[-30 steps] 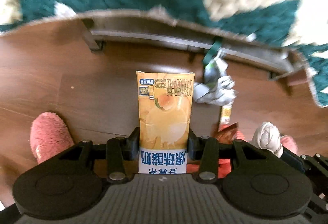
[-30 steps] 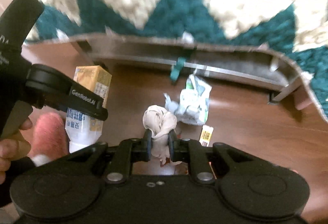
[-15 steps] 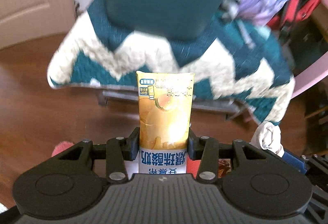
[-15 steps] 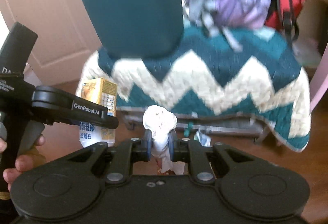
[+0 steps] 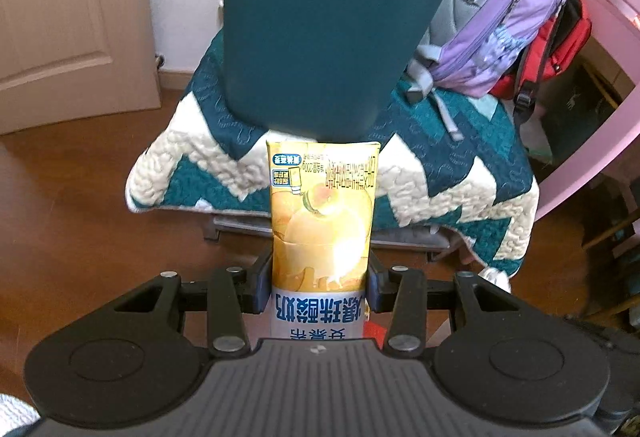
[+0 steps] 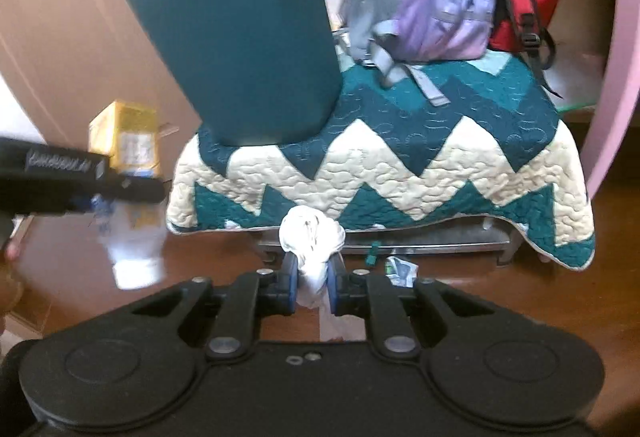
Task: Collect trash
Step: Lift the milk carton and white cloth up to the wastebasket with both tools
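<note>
My left gripper is shut on a yellow drink carton with a peach picture, held upright above the wooden floor. In the right wrist view that carton shows at the left, blurred, behind the left gripper's black arm. My right gripper is shut on a crumpled white tissue wad. A dark teal bin stands on the quilt-covered bench straight ahead; the same bin sits up and left of the tissue. A crumpled wrapper lies on the floor under the bench.
A teal and cream zigzag quilt covers the bench. A purple backpack and a red bag sit on it to the right. A beige door stands at the left, pink furniture at the right.
Both grippers have risen from floor level with the carton and the tissue still held. The view now takes in the bench top, the bin and the backpacks instead of the floor litter.
</note>
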`<state>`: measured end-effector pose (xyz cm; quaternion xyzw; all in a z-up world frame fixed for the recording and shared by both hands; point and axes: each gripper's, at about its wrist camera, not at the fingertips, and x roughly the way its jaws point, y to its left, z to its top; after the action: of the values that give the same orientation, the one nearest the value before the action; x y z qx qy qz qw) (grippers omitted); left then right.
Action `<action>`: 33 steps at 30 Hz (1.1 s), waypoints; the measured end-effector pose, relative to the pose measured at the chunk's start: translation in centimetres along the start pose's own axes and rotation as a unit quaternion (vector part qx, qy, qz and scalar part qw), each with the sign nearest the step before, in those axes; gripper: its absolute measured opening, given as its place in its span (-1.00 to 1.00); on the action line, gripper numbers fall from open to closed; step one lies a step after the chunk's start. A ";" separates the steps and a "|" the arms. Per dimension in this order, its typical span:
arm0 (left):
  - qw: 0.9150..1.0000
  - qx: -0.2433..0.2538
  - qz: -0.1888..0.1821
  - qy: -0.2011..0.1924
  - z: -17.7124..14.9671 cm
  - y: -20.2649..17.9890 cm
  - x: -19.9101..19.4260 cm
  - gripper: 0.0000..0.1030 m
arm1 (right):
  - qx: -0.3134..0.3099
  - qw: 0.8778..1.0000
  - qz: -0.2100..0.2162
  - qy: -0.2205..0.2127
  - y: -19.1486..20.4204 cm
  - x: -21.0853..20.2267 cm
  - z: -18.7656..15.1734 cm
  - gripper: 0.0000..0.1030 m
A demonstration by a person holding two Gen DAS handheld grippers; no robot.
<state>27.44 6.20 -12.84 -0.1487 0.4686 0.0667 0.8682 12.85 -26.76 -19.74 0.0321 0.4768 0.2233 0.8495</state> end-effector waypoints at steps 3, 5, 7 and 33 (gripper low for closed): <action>1.000 -0.009 -0.001 0.007 -0.4 0.7 0.1 -0.16 | -0.017 1.000 -0.001 0.003 0.2 0.0 -0.1 -0.73; 1.000 -0.011 -0.002 0.007 -0.5 0.9 0.1 -0.16 | -0.027 1.000 -0.009 0.011 0.2 0.2 -0.1 -0.73; 1.000 -0.009 0.000 0.005 -0.7 1.0 0.1 -0.16 | 0.010 1.000 0.016 0.006 -1.1 0.6 -0.6 -0.73; 0.993 0.062 0.007 -0.101 9.0 -1.6 -8.4 -0.16 | -0.115 0.985 0.020 -0.123 5.1 -9.8 15.2 -0.75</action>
<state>30.39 7.80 -0.84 -0.0840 0.3831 0.0580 0.9180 19.23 -23.78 -2.27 -0.0293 0.3388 0.2875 0.8954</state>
